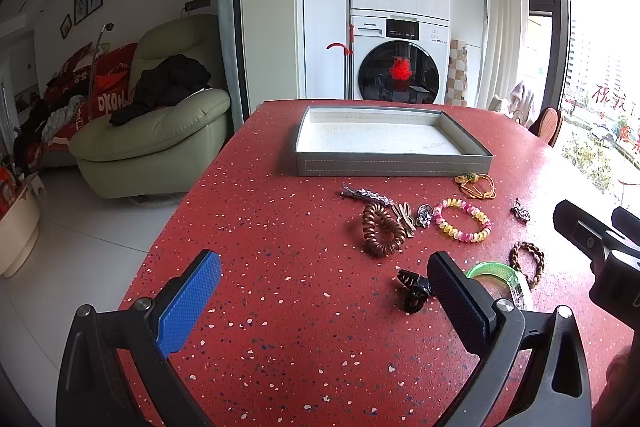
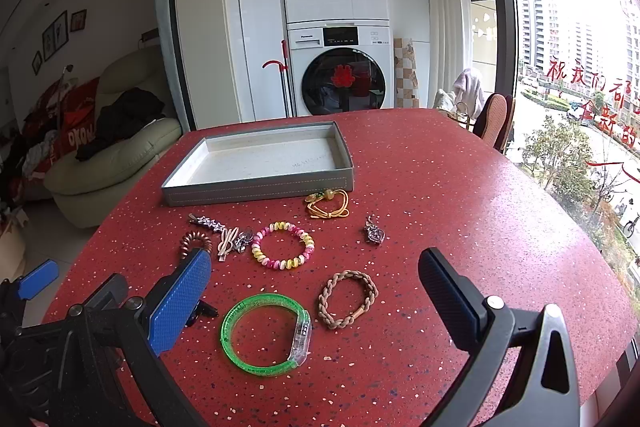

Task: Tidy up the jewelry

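From the left wrist, the left hand-held gripper (image 1: 324, 291) hangs over the red speckled desk (image 1: 260, 219) with its jaws spread wide and nothing between them. Ahead, the grey tray (image 1: 394, 163) sits bare, and the jewelry lies loose on the desk in front of it: a brown spiral hair tie (image 1: 382, 229), a pink and yellow beaded bracelet (image 1: 464, 219), a yellow cord bracelet (image 1: 476, 185) and a black claw clip (image 1: 414, 291) just beside the right-hand finger. From the right wrist, the right hand-held gripper (image 2: 314, 291) is likewise wide and carrying nothing, hovering above a green bangle (image 2: 266, 333) and a braided tan bracelet (image 2: 347, 299), which lie between its fingers in view. Nothing seems sorted yet, so the first pick is in hand. The next move probably calls for lowering the right hand-held gripper onto one of those two, pinching its rim, then carrying it to the tray.
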Available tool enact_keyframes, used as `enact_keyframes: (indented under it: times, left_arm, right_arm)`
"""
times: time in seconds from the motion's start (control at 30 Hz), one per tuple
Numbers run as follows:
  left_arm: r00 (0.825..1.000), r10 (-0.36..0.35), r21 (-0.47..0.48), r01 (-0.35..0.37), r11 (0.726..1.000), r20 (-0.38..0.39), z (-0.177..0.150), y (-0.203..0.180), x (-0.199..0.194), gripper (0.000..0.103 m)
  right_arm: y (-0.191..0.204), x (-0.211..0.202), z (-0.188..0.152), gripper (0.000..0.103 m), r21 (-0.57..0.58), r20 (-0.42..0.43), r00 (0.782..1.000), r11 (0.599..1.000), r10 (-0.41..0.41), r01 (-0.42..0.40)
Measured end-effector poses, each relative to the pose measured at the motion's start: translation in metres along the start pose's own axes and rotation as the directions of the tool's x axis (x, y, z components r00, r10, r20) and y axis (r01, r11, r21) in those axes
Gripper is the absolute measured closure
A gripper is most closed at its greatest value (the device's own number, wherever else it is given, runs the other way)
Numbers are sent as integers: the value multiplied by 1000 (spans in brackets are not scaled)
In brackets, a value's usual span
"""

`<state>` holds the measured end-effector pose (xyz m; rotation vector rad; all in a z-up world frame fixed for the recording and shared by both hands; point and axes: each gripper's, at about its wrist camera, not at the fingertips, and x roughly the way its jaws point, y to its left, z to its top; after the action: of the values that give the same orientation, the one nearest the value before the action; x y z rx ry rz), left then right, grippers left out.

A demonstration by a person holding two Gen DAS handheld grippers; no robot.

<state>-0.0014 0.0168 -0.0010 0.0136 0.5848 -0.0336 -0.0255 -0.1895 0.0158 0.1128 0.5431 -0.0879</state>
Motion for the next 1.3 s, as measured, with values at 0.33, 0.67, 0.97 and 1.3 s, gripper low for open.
enact_keyframes:
  times: [0.33, 0.67, 0.97, 1.3]
  left_arm:
    - [1000, 0, -1, 0, 1000, -1, 0, 0, 0, 0]
    - [1000, -1, 2, 1, 1000, -7, -2, -2, 1, 0]
    - [998, -16, 3, 17, 1000, -68, -5, -3, 12, 0]
    - [965, -135, 12, 141, 990, -226, -1, -13, 44, 0]
  right_arm:
    - [1, 0, 0, 0, 0, 0, 1000, 1000, 1, -1]
    - [1, 0, 1, 0, 0, -1, 1000, 1000, 0, 0]
    - [1, 5, -1, 0, 0, -36, 999, 1000, 13, -13]
    - [-46, 40, 3, 0, 49, -222, 973, 996, -64, 76]
